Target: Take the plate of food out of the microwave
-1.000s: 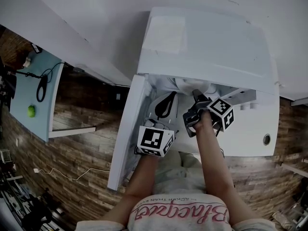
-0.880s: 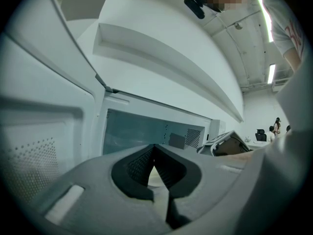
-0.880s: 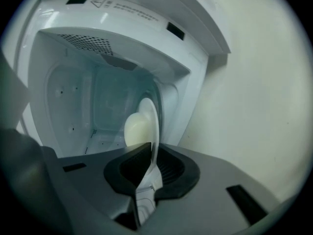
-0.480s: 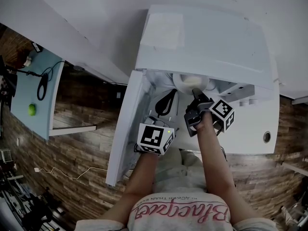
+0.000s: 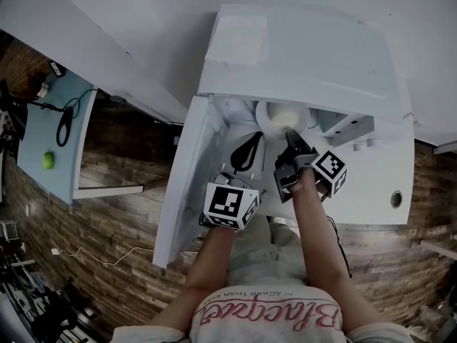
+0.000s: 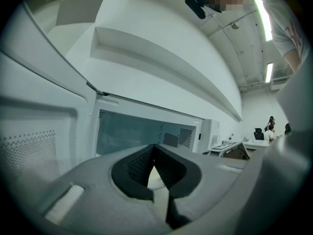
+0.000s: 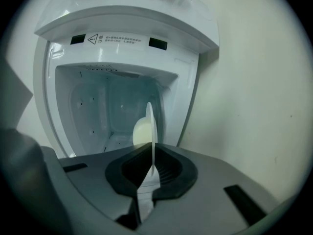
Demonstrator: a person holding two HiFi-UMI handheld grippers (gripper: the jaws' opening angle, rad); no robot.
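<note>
A white microwave (image 5: 300, 56) stands with its door (image 5: 182, 184) swung open to the left. At the cavity mouth sits a white plate (image 5: 282, 116) with a pale lump of food on it. My right gripper (image 5: 291, 136) has just been closing and is now shut on the plate's near rim. In the right gripper view the plate (image 7: 149, 126) shows edge-on between the jaws, the food (image 7: 139, 131) to its left, and the right gripper (image 7: 151, 168) pinches the rim. My left gripper (image 5: 250, 148) hovers level by the door side, its tips (image 6: 154, 151) together on nothing.
A light blue table (image 5: 36, 148) at the far left bears a green ball (image 5: 47, 161) and a black cable (image 5: 63, 127). The microwave's control panel with a round knob (image 5: 396, 200) lies to the right of the cavity. Wooden floor shows below.
The right gripper's jaws closed onto the plate's rim. More of the plate and food now shows at the cavity mouth. The left gripper has kept still.
</note>
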